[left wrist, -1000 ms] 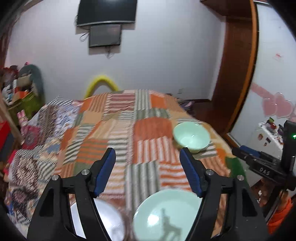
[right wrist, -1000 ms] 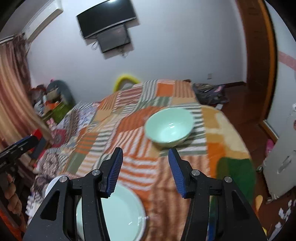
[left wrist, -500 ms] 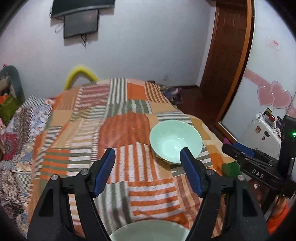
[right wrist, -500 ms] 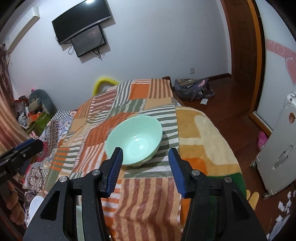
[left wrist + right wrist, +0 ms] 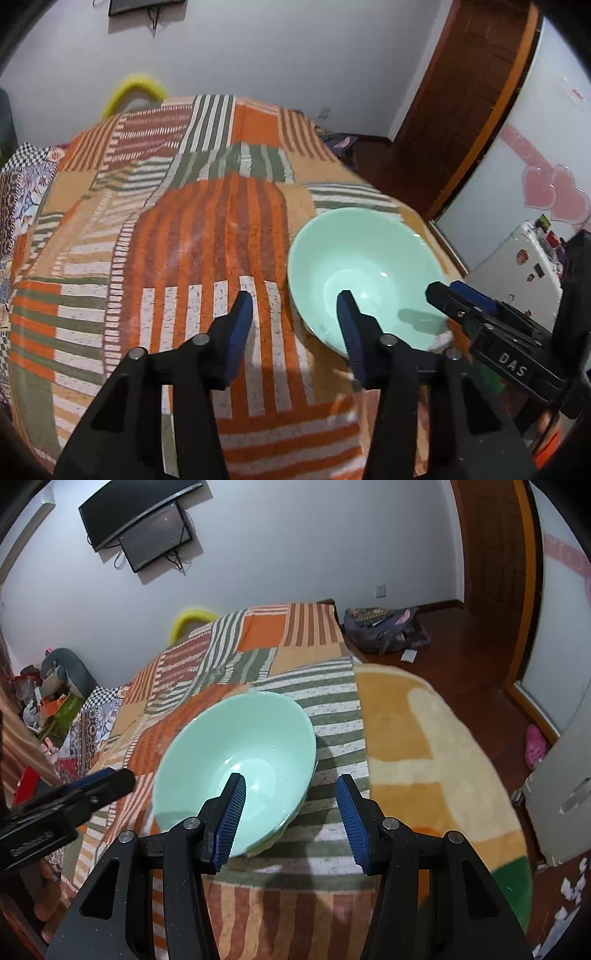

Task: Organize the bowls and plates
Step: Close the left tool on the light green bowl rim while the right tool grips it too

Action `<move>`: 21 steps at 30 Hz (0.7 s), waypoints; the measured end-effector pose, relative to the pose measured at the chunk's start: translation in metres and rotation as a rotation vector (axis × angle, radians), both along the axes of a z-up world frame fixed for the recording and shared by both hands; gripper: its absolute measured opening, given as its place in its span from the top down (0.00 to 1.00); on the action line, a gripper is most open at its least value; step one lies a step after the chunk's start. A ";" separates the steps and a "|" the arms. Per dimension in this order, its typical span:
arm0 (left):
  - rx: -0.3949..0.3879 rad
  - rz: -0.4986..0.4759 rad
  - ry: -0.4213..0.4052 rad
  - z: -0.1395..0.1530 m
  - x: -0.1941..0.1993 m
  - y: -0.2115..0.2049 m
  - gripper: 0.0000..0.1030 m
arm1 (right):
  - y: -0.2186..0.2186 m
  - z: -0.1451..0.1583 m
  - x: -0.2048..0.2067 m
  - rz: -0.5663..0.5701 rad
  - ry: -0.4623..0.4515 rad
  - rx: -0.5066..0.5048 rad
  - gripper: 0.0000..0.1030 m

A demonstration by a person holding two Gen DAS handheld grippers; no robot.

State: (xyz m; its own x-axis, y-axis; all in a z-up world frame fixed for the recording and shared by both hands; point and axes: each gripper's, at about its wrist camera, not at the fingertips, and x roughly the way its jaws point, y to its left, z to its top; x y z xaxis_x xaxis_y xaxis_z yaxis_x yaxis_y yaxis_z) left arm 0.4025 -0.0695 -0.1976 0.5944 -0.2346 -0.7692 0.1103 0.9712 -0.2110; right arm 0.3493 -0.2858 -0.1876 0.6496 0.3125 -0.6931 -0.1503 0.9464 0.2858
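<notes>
A mint-green bowl point(image 5: 364, 275) sits on the striped patchwork bedspread point(image 5: 184, 229) near the bed's right edge. My left gripper point(image 5: 294, 320) is open, its jaws straddling the bowl's near-left rim: the right fingertip is over the bowl's inside, the left one outside. My right gripper point(image 5: 290, 804) is open and straddles the bowl's point(image 5: 236, 753) near-right rim, left fingertip inside, right one outside. Each gripper shows in the other's view, the right one point(image 5: 480, 317) at the bowl's right side, the left one point(image 5: 66, 805) at its left.
A yellow-and-cream rug point(image 5: 436, 746) lies on the wood floor right of the bed. A backpack point(image 5: 384, 627) lies on the floor by the wall. A white cabinet point(image 5: 517, 266) stands at the right. Clutter point(image 5: 48, 698) is piled left of the bed.
Both grippers have moved forward and down onto the green bowl. The plates seen at the bottom of the earlier views have dropped out of sight. Both stay open.
</notes>
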 end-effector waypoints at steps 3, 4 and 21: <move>-0.003 -0.003 0.026 -0.013 0.012 -0.002 0.65 | -0.001 -0.003 0.004 -0.005 0.004 0.008 0.56; -0.001 -0.002 0.032 -0.015 0.014 -0.002 0.66 | -0.001 -0.005 0.006 -0.004 0.008 0.012 0.59; 0.071 -0.027 0.031 -0.034 0.031 -0.020 0.90 | 0.006 -0.018 0.021 -0.002 0.042 0.014 0.85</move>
